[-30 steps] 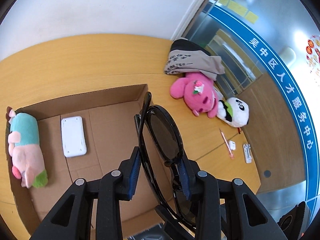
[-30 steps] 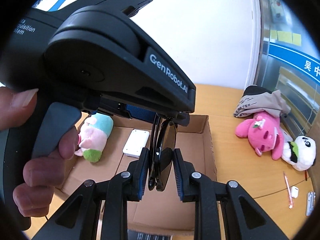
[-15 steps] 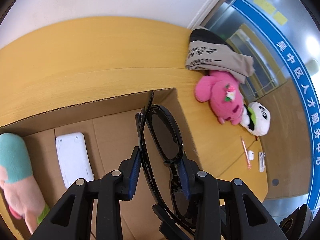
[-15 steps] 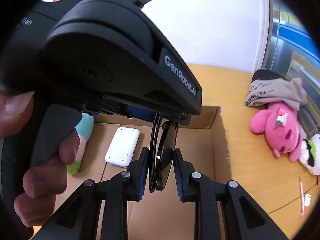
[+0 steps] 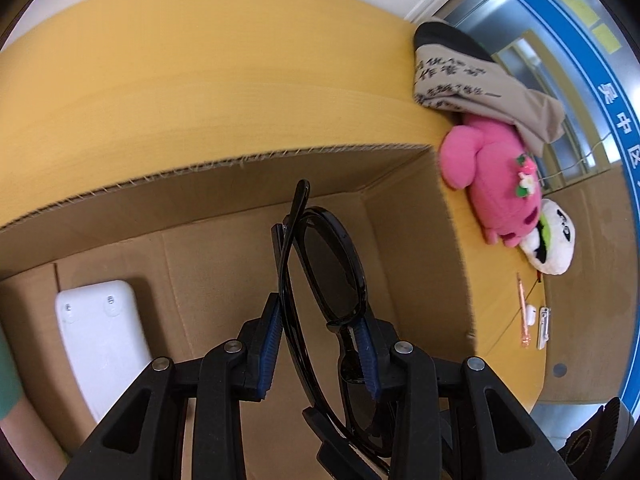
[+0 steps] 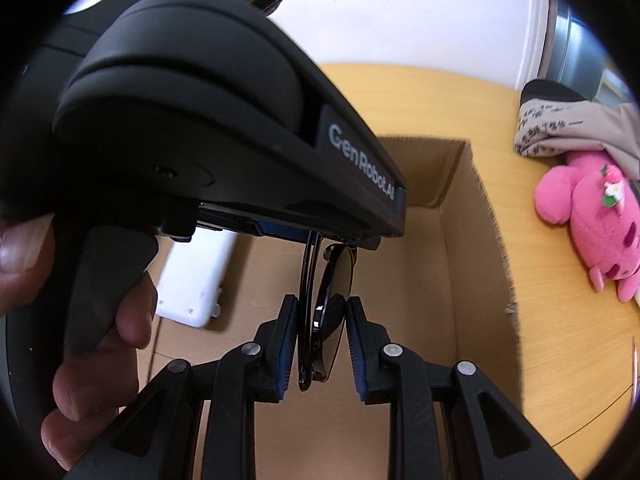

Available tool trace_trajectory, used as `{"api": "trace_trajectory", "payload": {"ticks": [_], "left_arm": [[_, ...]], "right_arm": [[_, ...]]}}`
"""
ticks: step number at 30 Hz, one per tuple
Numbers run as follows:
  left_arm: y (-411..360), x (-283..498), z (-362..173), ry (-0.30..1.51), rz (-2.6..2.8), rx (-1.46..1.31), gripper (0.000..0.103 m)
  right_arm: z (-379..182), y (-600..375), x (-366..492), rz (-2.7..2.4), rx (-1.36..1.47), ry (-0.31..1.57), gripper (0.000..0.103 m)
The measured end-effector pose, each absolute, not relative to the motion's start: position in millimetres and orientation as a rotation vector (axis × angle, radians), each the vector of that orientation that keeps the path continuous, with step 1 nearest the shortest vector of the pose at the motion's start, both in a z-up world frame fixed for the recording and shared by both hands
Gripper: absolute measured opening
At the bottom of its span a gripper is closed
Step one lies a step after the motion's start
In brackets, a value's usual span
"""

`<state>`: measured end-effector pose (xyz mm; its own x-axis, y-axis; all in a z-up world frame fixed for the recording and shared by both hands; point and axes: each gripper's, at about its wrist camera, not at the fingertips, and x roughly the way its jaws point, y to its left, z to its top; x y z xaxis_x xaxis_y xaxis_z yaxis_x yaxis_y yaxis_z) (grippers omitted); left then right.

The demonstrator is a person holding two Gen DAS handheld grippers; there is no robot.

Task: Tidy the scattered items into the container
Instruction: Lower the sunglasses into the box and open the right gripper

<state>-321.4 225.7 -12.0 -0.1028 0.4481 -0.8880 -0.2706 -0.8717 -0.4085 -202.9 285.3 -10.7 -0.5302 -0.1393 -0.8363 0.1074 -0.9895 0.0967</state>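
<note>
Black folded sunglasses point(image 5: 332, 276) are held above the floor of the open cardboard box point(image 5: 224, 168). My left gripper point(image 5: 320, 344) is shut on them. In the right wrist view my right gripper point(image 6: 320, 344) straddles the same sunglasses point(image 6: 324, 304), with a small gap showing at each pad, so its grip is unclear. The left gripper's black body fills the upper left of that view. A white flat device point(image 5: 100, 340) lies in the box. A pink plush point(image 5: 500, 184), a panda plush point(image 5: 552, 240) and a beige printed cloth point(image 5: 472, 76) lie on the wooden table right of the box.
A pink pen point(image 5: 523, 312), a small white earbud case point(image 5: 530, 314) and a white clip-like item point(image 5: 543, 328) lie on the table right of the box. A teal and pink plush edge point(image 5: 8, 380) shows in the box's left end. A white wall stands behind the table.
Both grippers have moved forward and down with the sunglasses, deeper over the box. The right gripper's pads now stand slightly wider around the glasses.
</note>
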Motion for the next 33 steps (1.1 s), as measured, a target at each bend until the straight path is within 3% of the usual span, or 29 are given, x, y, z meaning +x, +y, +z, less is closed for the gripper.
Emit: {"api": "trace_trajectory", "payload": {"ticks": [9, 12, 14, 16, 19, 23, 28, 33], "left_arm": [[233.0, -325.9, -39.8, -0.192, 1.981, -1.760, 0.037], [236.5, -325.1, -38.0, -0.176, 1.989, -1.748, 0.039], [237.3, -324.9, -36.0, -0.163, 2.007, -1.746, 0.048], [236.2, -324.7, -33.1, -0.141, 2.041, -1.740, 0.066], [229.4, -320.3, -20.4, -0.159, 2.073, -1.686, 0.066], [217.8, -305.2, 15.0, -0.162, 2.149, -1.579, 0.066], [188.4, -250.8, 79.7, -0.107, 2.323, -1.308, 0.075], [146.4, -156.5, 138.6, -0.081, 2.527, -0.973, 0.095]], "right_arm": [[-37.9, 291.0, -210.3, -2.590, 1.541, -0.058, 0.023], [-41.3, 293.9, -209.7, -2.598, 1.549, -0.057, 0.024], [-42.7, 296.8, -209.3, -2.592, 1.557, -0.075, 0.026], [-44.1, 299.7, -208.2, -2.580, 1.566, -0.091, 0.034], [-39.5, 305.7, -201.9, -2.584, 1.543, -0.114, 0.056], [-11.8, 305.3, -179.8, -2.646, 1.437, -0.058, 0.064], [33.2, 301.1, -123.3, -2.738, 1.262, 0.009, 0.073], [67.0, 297.7, -55.8, -2.833, 1.132, 0.036, 0.077]]}}
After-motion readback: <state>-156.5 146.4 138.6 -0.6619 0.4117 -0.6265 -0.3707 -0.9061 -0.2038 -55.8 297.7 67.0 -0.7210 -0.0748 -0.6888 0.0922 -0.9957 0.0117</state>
